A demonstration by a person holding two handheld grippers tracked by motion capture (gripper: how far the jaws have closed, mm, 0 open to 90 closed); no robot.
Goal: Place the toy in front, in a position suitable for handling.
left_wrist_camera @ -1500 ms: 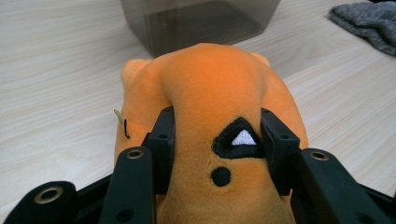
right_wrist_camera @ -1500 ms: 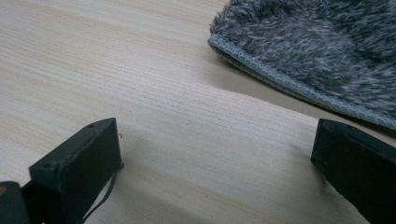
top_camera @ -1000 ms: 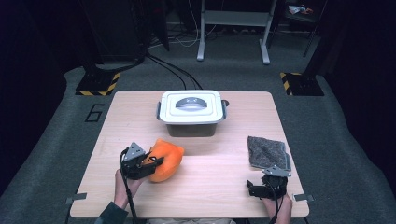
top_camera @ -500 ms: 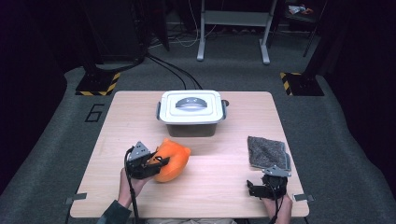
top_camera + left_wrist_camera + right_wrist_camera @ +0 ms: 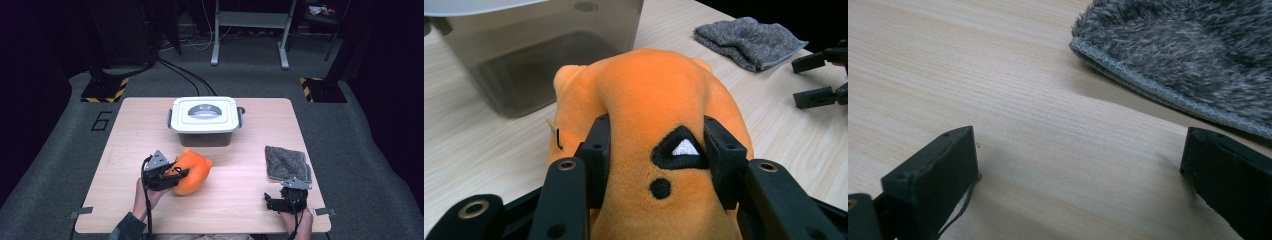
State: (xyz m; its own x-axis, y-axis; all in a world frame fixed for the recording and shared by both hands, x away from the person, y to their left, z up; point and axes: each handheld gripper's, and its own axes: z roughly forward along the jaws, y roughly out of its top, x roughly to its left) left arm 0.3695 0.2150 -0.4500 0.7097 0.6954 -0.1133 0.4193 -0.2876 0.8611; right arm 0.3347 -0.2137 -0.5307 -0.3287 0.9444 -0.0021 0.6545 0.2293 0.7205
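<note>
Left gripper (image 5: 172, 176): fingers pinching the orange plush toy (image 5: 192, 170) on the wooden surface (image 5: 240, 200), just in front of the lidded plastic box (image 5: 205, 120) | Right gripper (image 5: 272, 202): fingers spread, nothing between them (grey cloth (image 5: 286, 163) just beside) | Both near the surface's front edge

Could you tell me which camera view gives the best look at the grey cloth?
The high view: the whole grey cloth lies flat near the table's right edge, just ahead of the right gripper. The right gripper view catches one fuzzy hemmed edge up close; the left gripper view shows it small, beyond the orange plush toy.
</note>
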